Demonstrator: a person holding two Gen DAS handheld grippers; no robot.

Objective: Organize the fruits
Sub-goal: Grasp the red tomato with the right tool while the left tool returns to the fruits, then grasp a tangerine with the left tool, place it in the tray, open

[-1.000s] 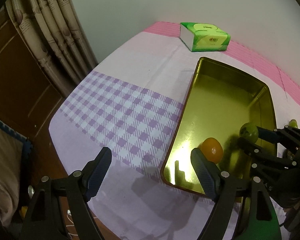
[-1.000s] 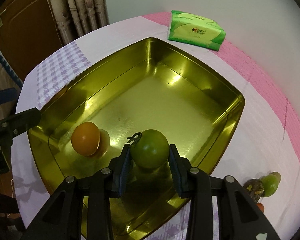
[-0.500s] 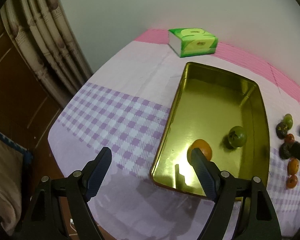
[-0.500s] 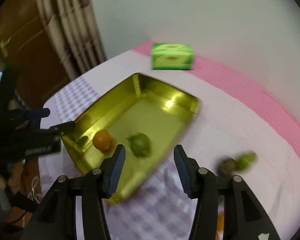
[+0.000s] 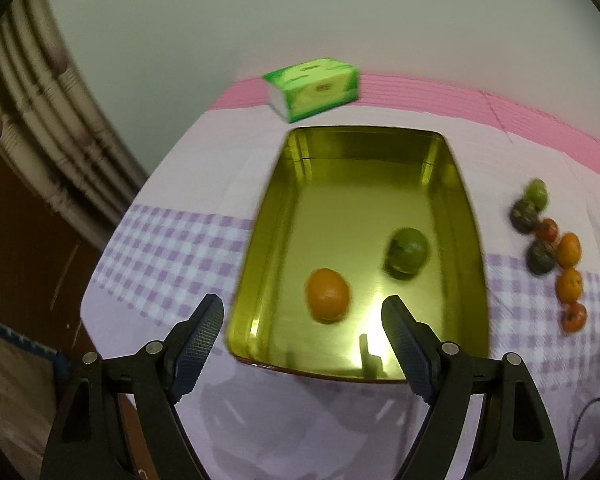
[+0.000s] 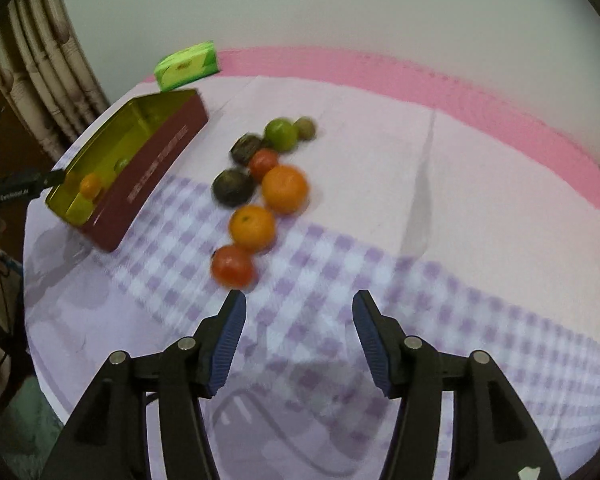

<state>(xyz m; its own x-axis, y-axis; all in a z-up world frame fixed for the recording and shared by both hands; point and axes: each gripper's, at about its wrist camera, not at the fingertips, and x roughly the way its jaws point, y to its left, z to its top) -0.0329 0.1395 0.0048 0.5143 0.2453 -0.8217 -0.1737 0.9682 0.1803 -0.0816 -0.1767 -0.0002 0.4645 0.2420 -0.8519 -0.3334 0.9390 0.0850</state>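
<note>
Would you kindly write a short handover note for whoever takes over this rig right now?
Left tongs: open, empty, hovering at the near end of the gold tin.
Right tongs: open, empty, above the checked cloth just short of the nearest red fruit.
Done: one orange fruit and one green fruit lie in the tin.
Left: the loose fruit cluster beside the tin, eight pieces as far as the blur shows. The red one looks the easiest next pick.

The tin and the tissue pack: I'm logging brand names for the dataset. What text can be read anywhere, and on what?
Tin: pale lettering along its maroon side wall, too blurred to read.
Tissue pack: a small oval logo on the side, unreadable.
Left hand-held gripper: a white label, too small to read.
No other text in view.
</note>
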